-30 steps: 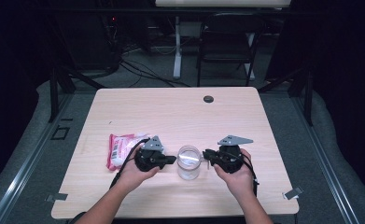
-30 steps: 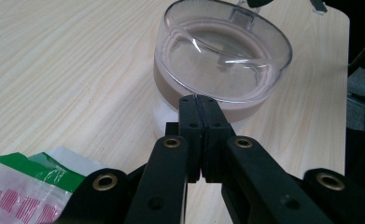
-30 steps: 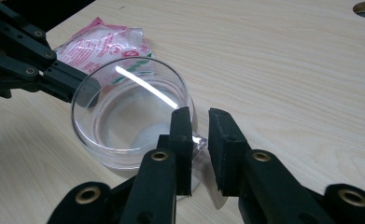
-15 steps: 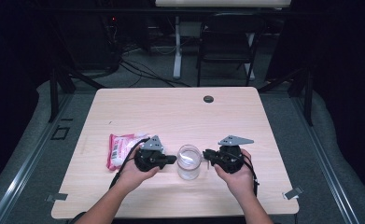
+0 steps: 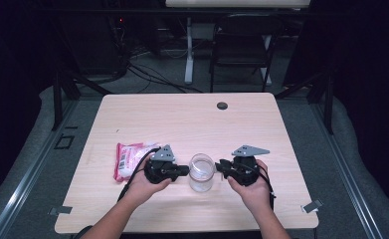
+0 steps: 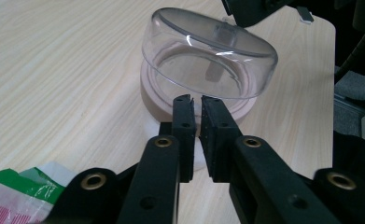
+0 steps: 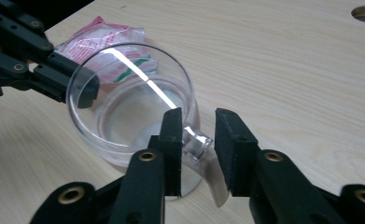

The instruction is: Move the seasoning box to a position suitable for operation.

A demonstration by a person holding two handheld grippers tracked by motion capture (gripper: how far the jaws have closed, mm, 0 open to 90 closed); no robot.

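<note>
**Glass mug between two grippers**

The clear glass mug [image 5: 201, 172] is standing on the wooden table [image 5: 192, 124]. The left gripper [image 6: 196, 100] is pinching its near wall, jaws just easing. The right gripper [image 7: 198, 122] is opening, jaws straddling the mug's handle [image 7: 196, 142] without pressing.

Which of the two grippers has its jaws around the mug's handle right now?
The right gripper: the glass mug's handle sits between its spread jaws, which have just been opening. The left gripper, at the mug's opposite side, has only a narrow gap.
</note>
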